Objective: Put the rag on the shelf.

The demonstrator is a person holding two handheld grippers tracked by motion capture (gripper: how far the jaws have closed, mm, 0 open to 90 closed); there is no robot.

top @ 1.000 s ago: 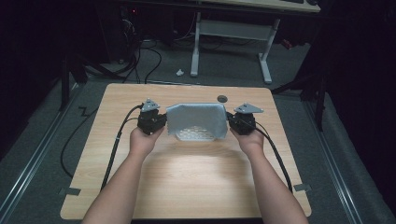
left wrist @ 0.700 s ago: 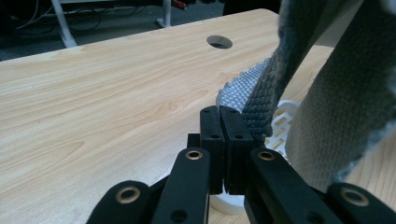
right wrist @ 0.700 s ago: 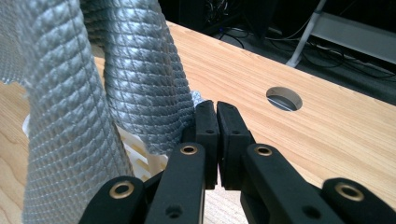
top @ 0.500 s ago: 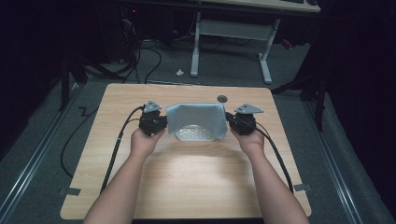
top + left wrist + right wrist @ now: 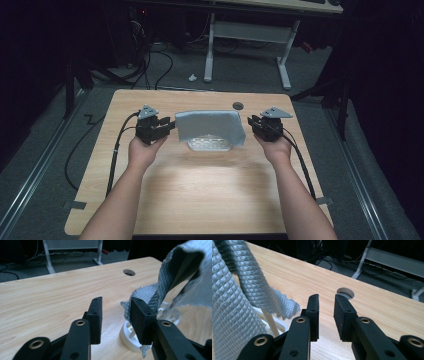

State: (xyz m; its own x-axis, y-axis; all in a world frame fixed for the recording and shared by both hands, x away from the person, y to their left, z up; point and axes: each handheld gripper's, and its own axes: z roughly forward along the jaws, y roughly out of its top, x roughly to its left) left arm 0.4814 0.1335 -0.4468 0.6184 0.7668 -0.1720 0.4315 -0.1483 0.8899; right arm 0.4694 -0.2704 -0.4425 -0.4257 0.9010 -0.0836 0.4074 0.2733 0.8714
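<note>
A grey quilted cloth (image 5: 210, 125) lies draped over a white plastic rack (image 5: 209, 144) at the middle of the wooden table (image 5: 200, 190). My left gripper (image 5: 169, 126) sits just off the cloth's left edge, open. In the left gripper view the jaws of this gripper (image 5: 117, 302) stand apart with nothing between them; the cloth (image 5: 162, 290) hangs behind the right jaw over the rack (image 5: 130, 336). My right gripper (image 5: 251, 122) is just off the cloth's right edge. It (image 5: 327, 298) is open and empty, with the cloth (image 5: 234, 297) and rack (image 5: 274, 323) to its left.
A round cable hole (image 5: 238, 105) lies in the table behind the cloth. Black cables (image 5: 116, 155) trail from the left gripper across the table's left side. Beyond the far edge stand a desk frame (image 5: 250, 35) and floor cables.
Both grippers have drawn slightly outward from the cloth's edges. The cloth has settled, and its right side now hangs lower over the rack.
</note>
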